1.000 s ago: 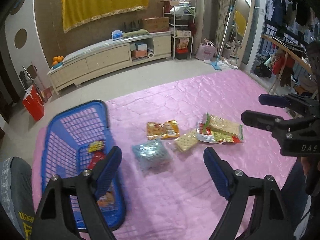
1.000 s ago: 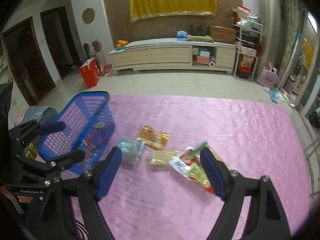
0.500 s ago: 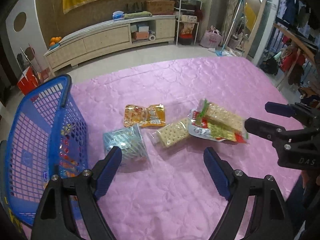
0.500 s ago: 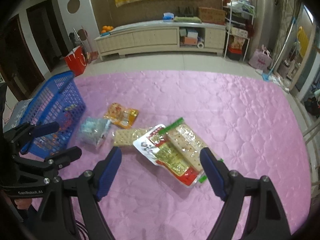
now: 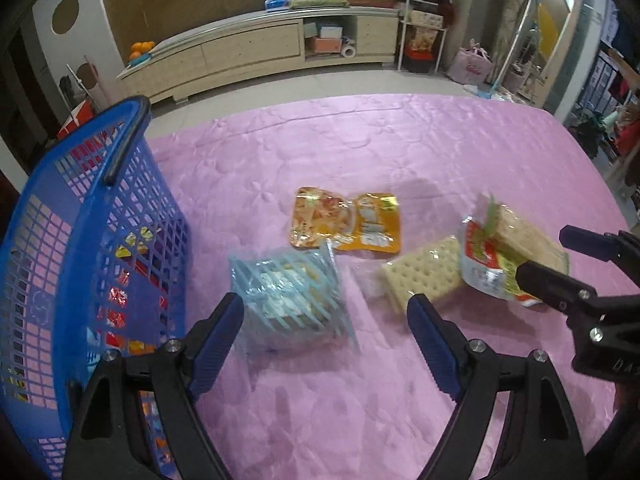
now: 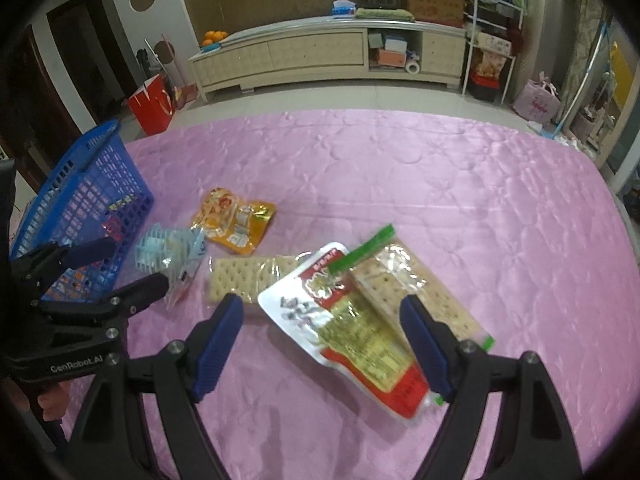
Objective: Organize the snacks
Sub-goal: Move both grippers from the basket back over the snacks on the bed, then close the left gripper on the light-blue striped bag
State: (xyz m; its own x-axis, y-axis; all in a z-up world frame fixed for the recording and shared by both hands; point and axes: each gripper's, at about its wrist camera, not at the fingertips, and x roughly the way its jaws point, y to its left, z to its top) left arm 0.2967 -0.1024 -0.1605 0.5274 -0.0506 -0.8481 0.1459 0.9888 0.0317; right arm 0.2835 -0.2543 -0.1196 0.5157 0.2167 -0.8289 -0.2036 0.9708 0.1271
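Five snack packs lie loose on the pink quilted cover (image 6: 460, 184), bunched near the blue basket (image 5: 132, 216) so each is a short carry away; a few more packets show through its mesh, too jumbled to count. Left gripper (image 5: 326, 322), fingers wide apart and empty, hangs over the pale blue striped bag (image 5: 290, 298), the basket at its nine o'clock. Right gripper (image 6: 322, 326), equally spread, straddles the red-and-white pouch (image 6: 352, 328), which overlaps a green-edged cracker pack (image 6: 424, 292). One plain cracker pack (image 6: 248, 276) sits at ten o'clock from it, one orange pouch (image 6: 236, 220) farther beyond.
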